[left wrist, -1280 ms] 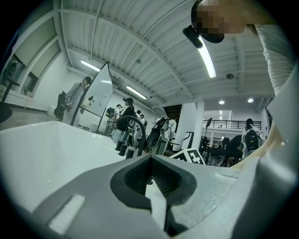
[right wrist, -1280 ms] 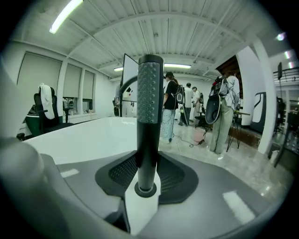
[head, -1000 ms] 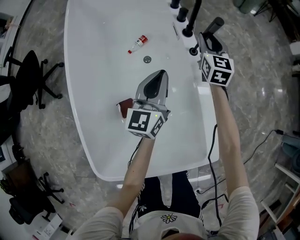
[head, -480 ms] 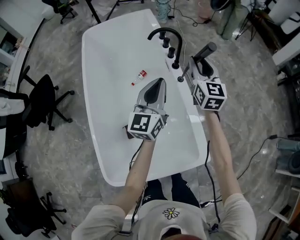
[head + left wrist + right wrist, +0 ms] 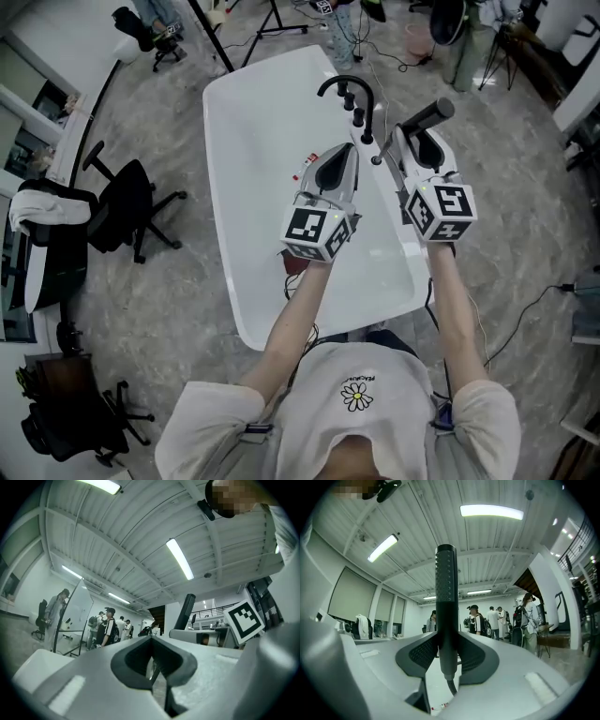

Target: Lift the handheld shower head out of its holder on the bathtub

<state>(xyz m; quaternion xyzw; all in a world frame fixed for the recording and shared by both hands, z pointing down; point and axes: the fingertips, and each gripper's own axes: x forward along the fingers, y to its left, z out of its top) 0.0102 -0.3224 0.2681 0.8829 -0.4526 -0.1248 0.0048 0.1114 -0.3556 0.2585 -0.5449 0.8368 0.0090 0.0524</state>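
- Since a second ago both my grippers have come up from the tub [image 5: 267,141], which now sits farther below.
- My right gripper [image 5: 407,134] is clamped on the shower head [image 5: 430,115]; in the right gripper view both pads press its dark stem.
- The shower head stands up out of the jaws, above the tub's right rim, just beside the faucet [image 5: 345,86].
- Its hose [image 5: 451,686] hangs down below the pads.
- My left gripper [image 5: 344,152] hovers over the tub, jaws closed together with nothing between them.
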